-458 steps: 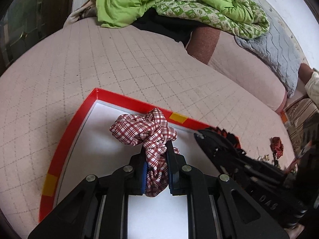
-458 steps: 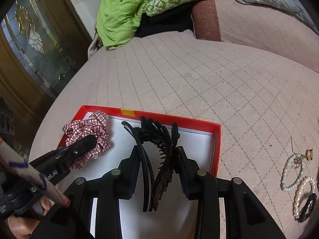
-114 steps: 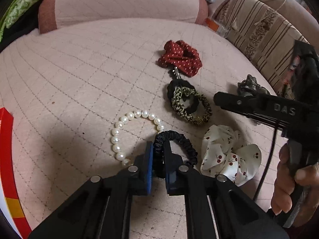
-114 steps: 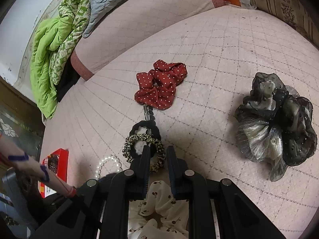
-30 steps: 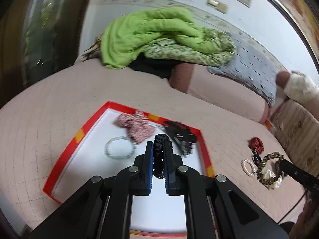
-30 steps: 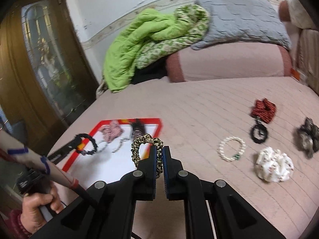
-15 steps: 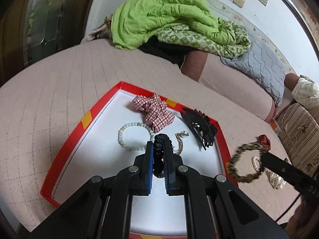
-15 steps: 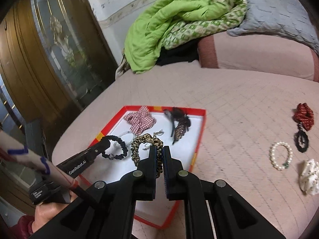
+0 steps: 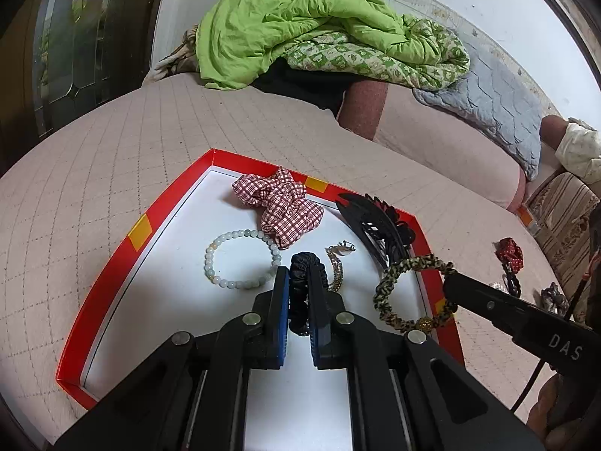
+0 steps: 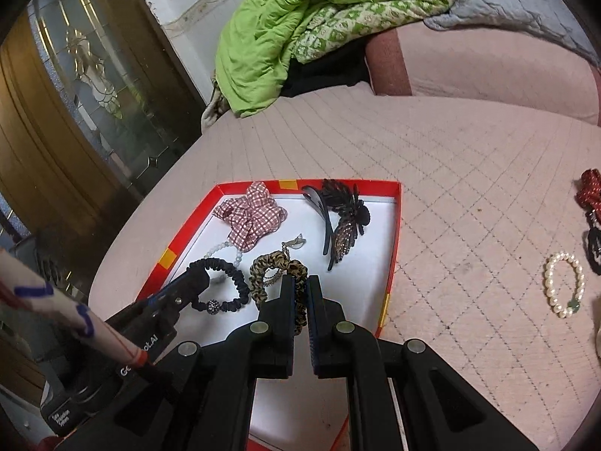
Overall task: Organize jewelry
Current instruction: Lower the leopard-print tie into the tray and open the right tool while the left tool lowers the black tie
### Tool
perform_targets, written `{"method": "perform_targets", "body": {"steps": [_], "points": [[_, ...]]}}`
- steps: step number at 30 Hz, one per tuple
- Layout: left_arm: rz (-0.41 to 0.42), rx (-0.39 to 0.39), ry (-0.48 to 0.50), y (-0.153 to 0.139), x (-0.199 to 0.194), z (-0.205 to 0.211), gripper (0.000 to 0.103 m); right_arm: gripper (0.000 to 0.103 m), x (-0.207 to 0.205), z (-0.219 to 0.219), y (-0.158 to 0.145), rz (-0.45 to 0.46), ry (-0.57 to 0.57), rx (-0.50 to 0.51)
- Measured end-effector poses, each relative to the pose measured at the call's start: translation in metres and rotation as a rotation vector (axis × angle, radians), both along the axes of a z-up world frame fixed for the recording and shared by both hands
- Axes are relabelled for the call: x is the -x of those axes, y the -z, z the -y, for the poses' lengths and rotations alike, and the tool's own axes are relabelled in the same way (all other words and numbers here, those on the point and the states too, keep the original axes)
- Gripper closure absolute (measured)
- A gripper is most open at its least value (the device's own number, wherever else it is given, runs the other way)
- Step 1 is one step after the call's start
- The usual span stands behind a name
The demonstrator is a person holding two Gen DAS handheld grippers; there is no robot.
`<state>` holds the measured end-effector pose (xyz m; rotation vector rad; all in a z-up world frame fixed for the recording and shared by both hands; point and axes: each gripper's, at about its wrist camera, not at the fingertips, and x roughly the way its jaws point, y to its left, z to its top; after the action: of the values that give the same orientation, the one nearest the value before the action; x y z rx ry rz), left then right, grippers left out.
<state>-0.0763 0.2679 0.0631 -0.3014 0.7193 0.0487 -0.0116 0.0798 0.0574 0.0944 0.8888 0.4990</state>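
Since a second earlier both hands had carried their loads over the red-rimmed white tray on the pink quilted bed, so two more pieces were close to being set down. The left gripper had its fingers clamped on a black ruched hair tie; the right gripper was pinched on a leopard-print hair tie. The tray already held four pieces: one checked scrunchie, one pale bead bracelet, one black claw clip, one small chain. One pearl bracelet and one red scrunchie were still on the bed.
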Motion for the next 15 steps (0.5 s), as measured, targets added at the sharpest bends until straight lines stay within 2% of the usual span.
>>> {"method": "perform_targets", "body": {"steps": [15], "points": [[-0.032,-0.016,-0.013,0.005,-0.007,0.000,0.094,0.096,-0.015,0.005,0.018,-0.051,0.032,0.014]]}}
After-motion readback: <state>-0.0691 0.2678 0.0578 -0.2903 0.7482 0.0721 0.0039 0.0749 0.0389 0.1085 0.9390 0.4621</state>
